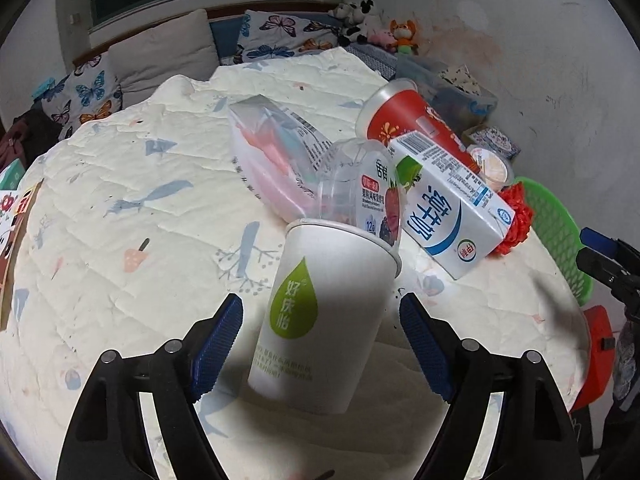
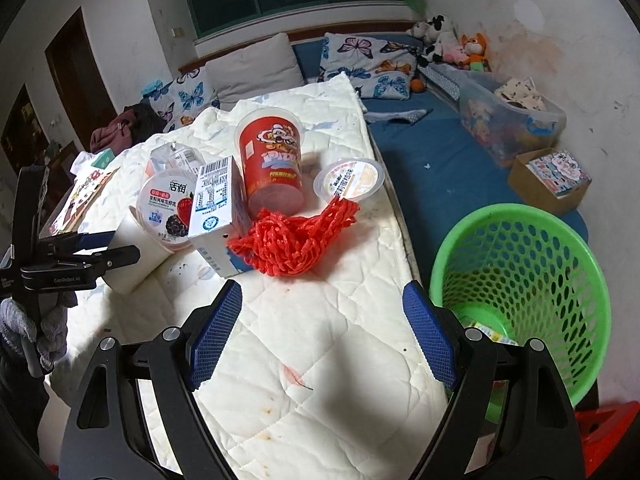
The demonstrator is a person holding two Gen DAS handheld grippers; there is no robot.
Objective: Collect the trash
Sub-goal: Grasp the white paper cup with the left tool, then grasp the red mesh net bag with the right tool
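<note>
A white paper cup [image 1: 320, 312] with a green drop logo lies on the white quilt, between the fingers of my open left gripper [image 1: 320, 320], not clamped. A clear yogurt cup [image 1: 360, 184] sticks out of its mouth. Behind lie a milk carton [image 1: 452, 200], a red snack cup [image 1: 408, 120], a red mesh net [image 1: 516, 216] and a clear plastic package [image 1: 272, 152]. My right gripper [image 2: 322, 316] is open and empty over the quilt, short of the net [image 2: 296, 240], carton [image 2: 216, 204] and red cup [image 2: 272, 164]. A green basket [image 2: 524, 280] stands at the right.
A small lidded pudding cup [image 2: 348, 178] lies by the red cup. The quilt [image 2: 320, 360] ends at the right above a blue mattress [image 2: 440, 160]. A clear storage bin [image 2: 508, 120] and a cardboard box [image 2: 552, 180] sit beyond the basket. Pillows line the far wall.
</note>
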